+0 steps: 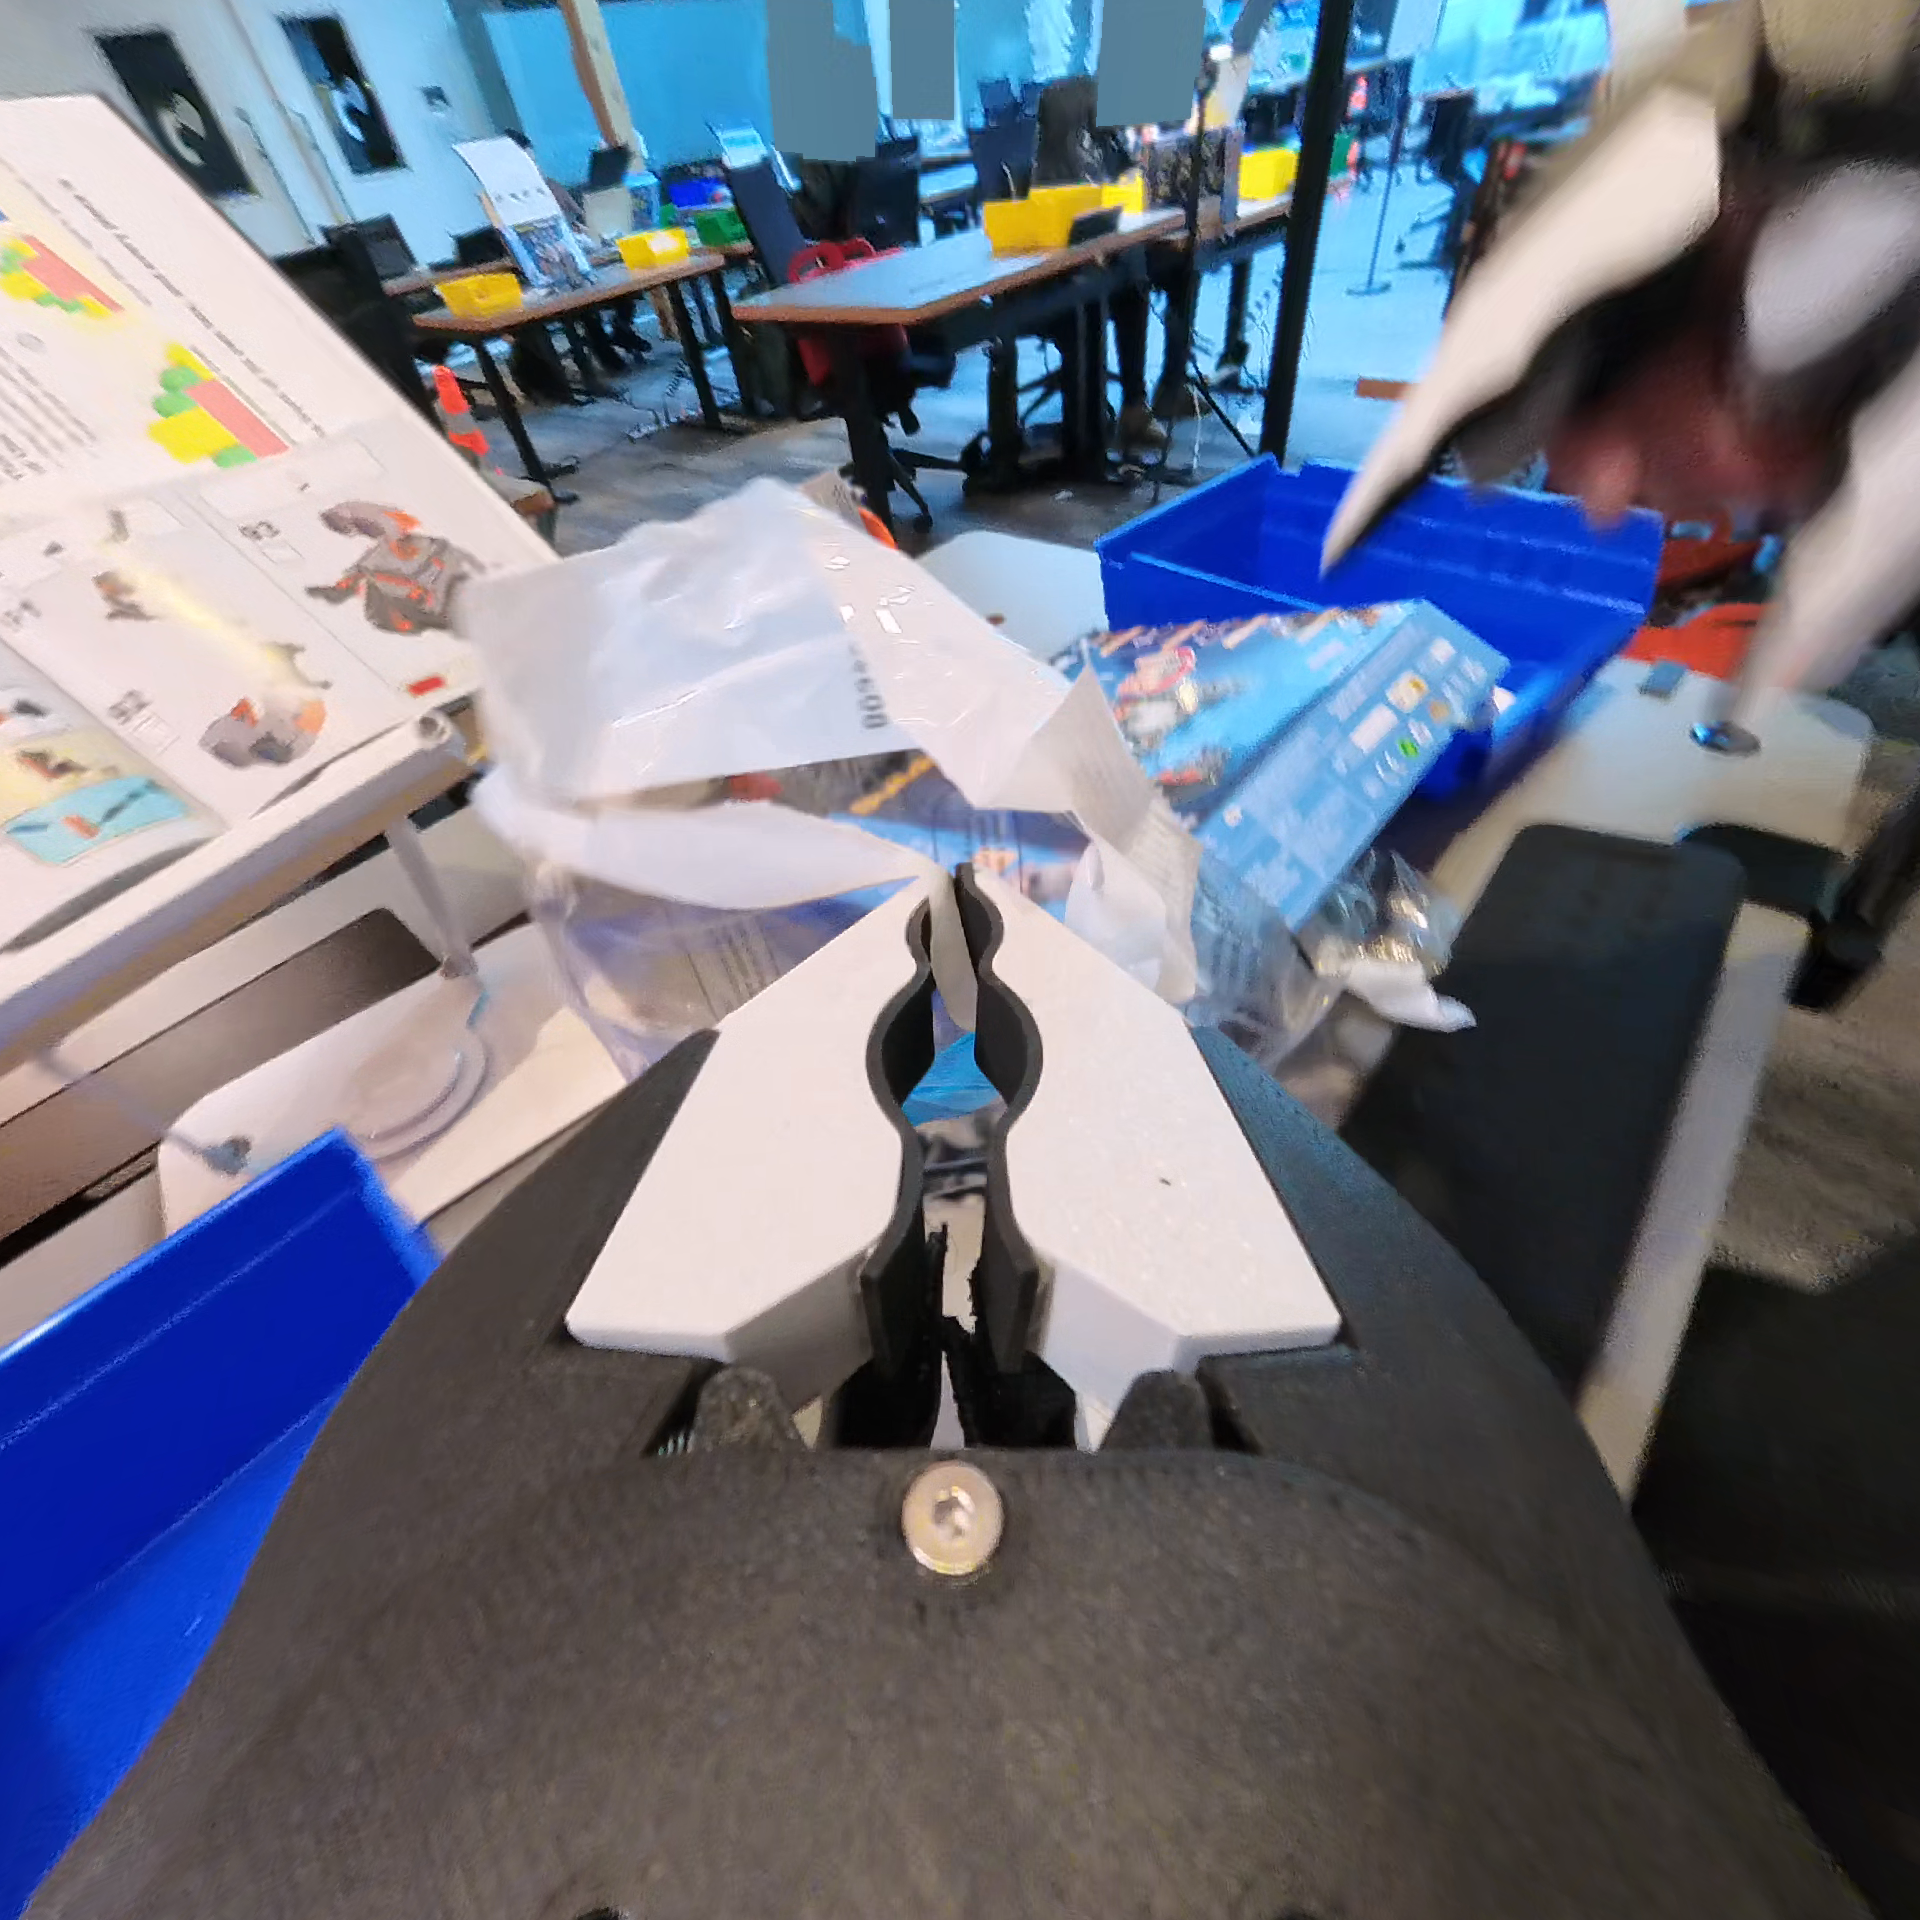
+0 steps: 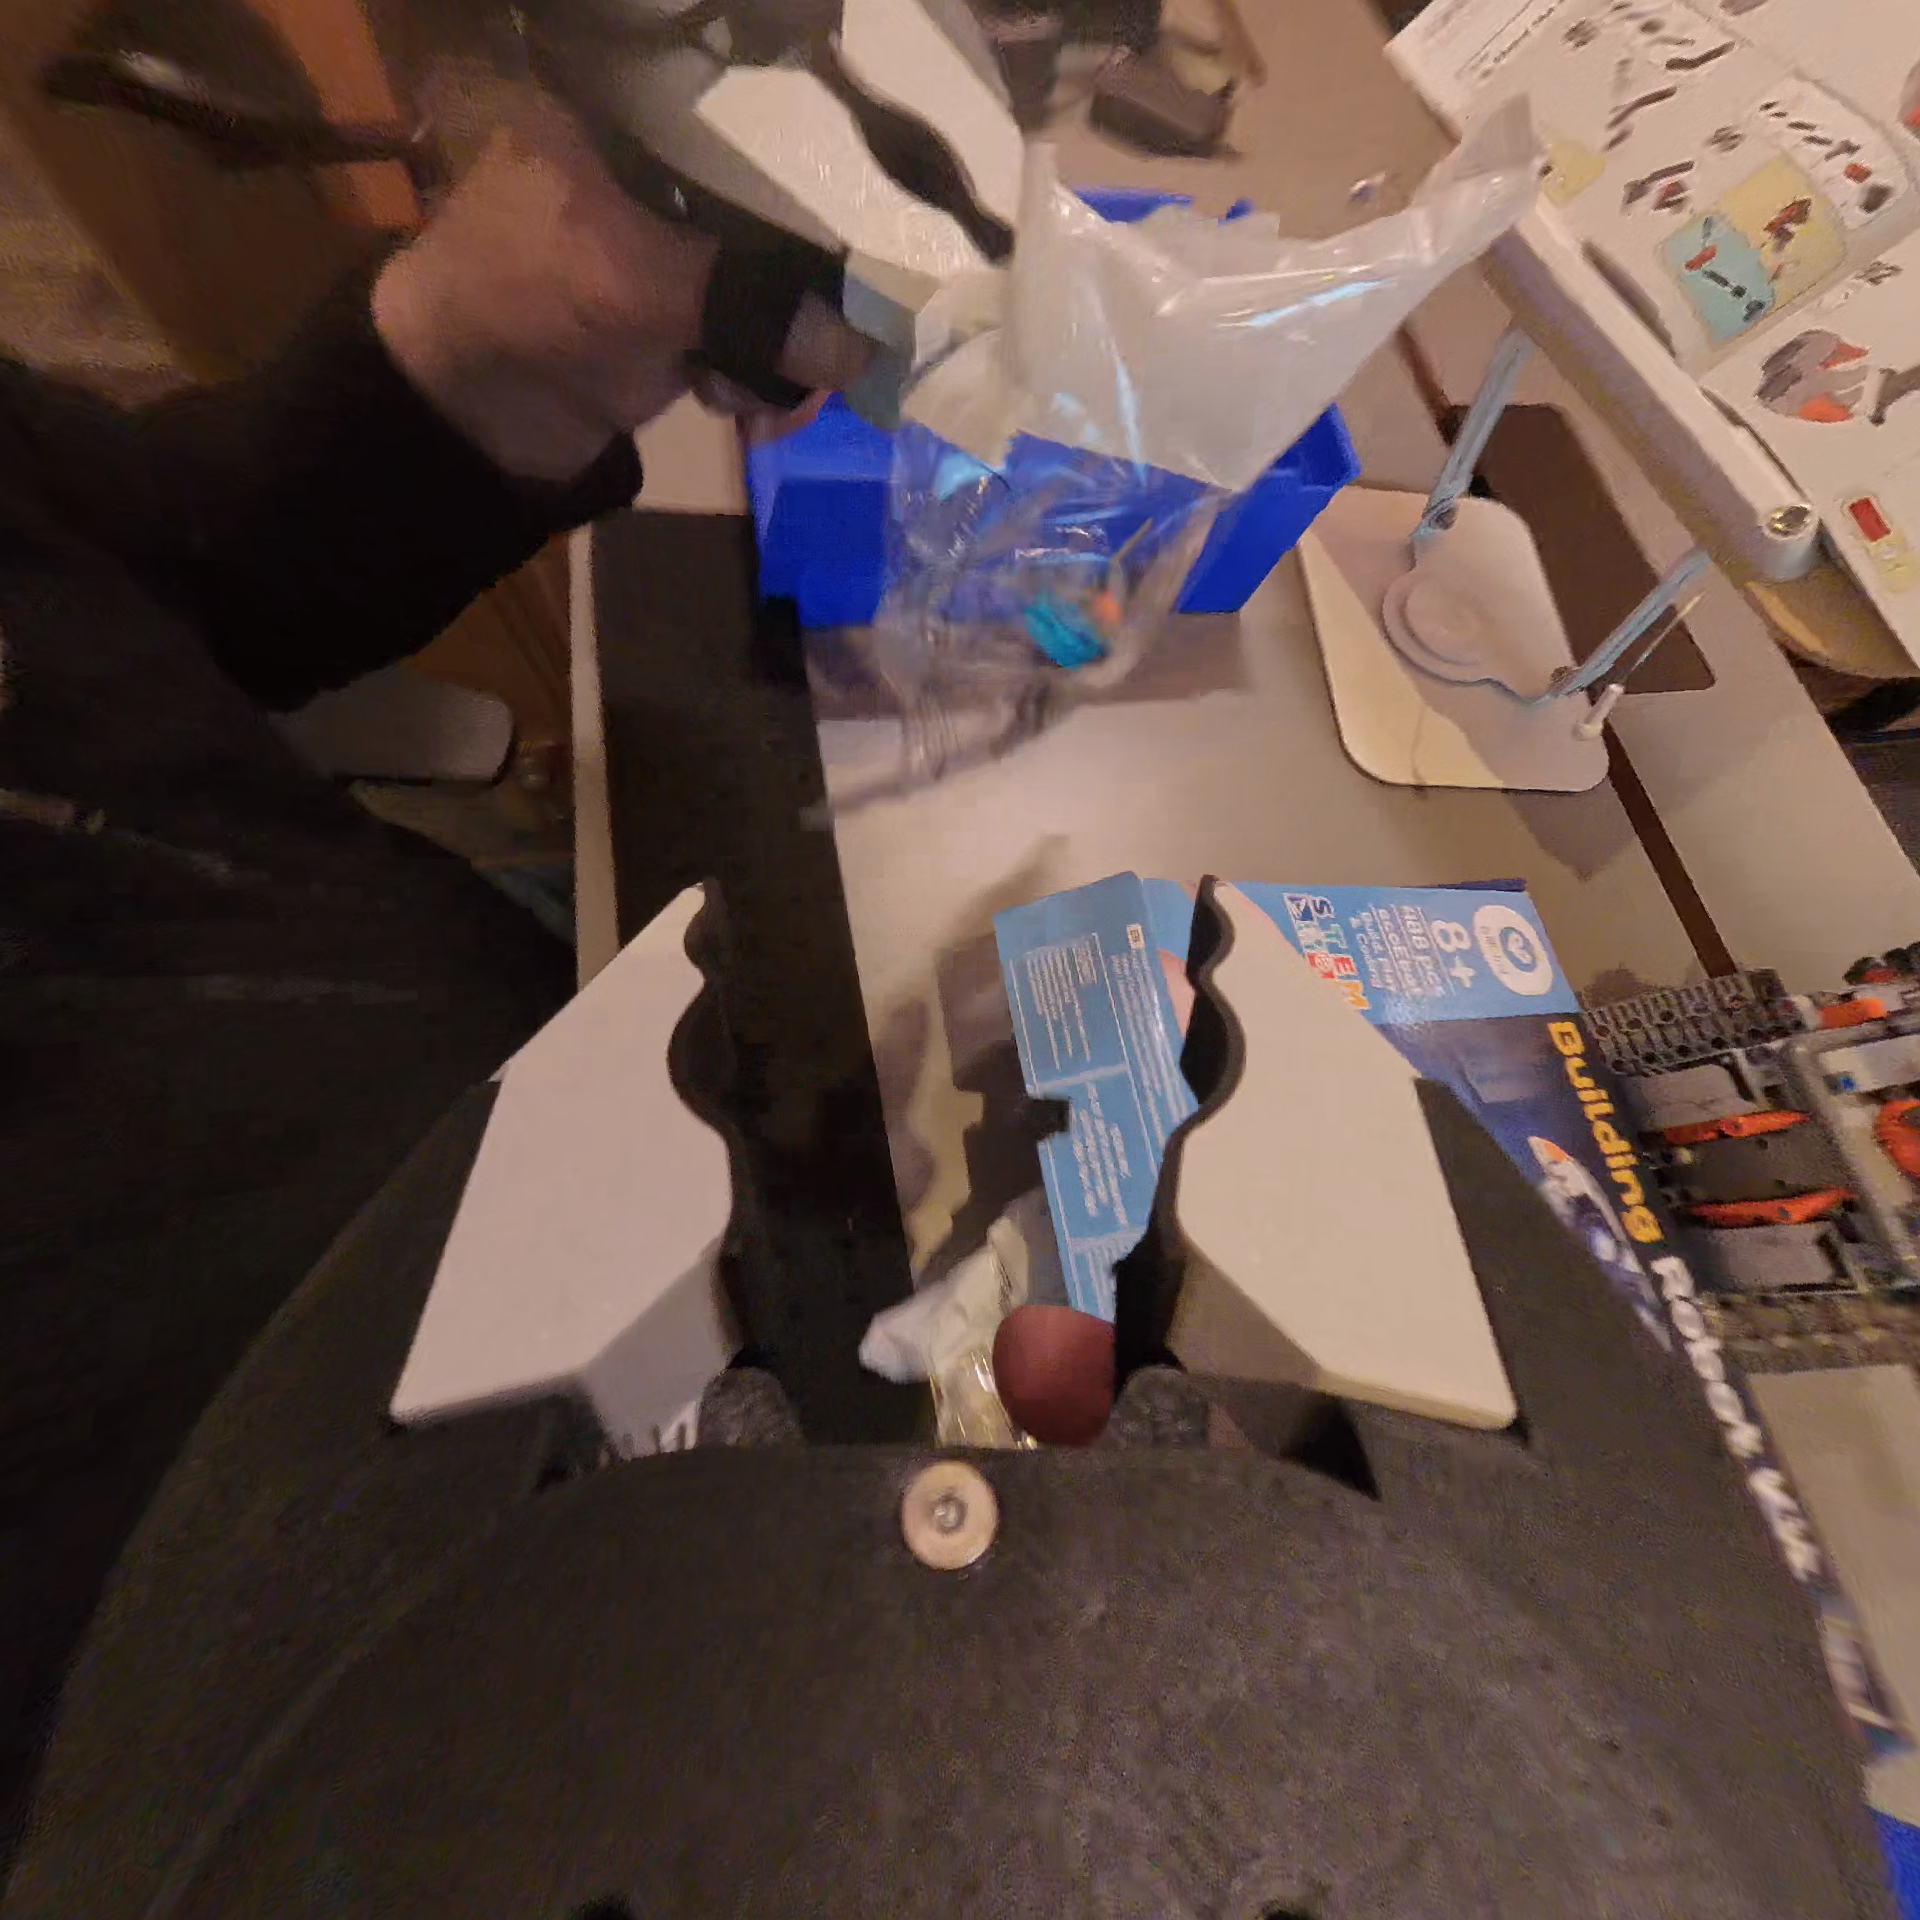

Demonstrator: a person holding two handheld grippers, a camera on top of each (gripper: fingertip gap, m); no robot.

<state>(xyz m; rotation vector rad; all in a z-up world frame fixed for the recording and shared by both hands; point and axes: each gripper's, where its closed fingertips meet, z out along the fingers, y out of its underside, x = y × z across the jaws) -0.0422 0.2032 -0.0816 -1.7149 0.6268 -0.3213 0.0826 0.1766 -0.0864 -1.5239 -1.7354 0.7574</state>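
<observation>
The left gripper [image 1: 954, 883] clamps its fingers on a limp, slippery plastic bag [image 1: 748, 665] above the blue box [image 2: 1351, 997], beside which the right gripper's [image 2: 951, 899] fingers gape empty.

the left wrist view is bright and cool-toned, with bluish daylight flooding the room behind. glare whitens the instruction sheet [image 1: 208, 582] and leaves small highlights on the plastic bag [image 1: 748, 644]. the other gripper [image 1: 1558, 343] at upper right is smeared by motion blur, and the blue bin [image 1: 156, 1455] at lower left is soft. straight lines bow towards the edges, as a wide lens gives.

the right wrist view is dimmer and warm, yellowish, with deep dark areas at left. the hand [image 2: 540, 312] and the bag [image 2: 1143, 343] are motion-blurred. soft shadows lie on the pale table [image 2: 1195, 790] beside the box [image 2: 1455, 997]. fine grain shows in the dark foam.
</observation>
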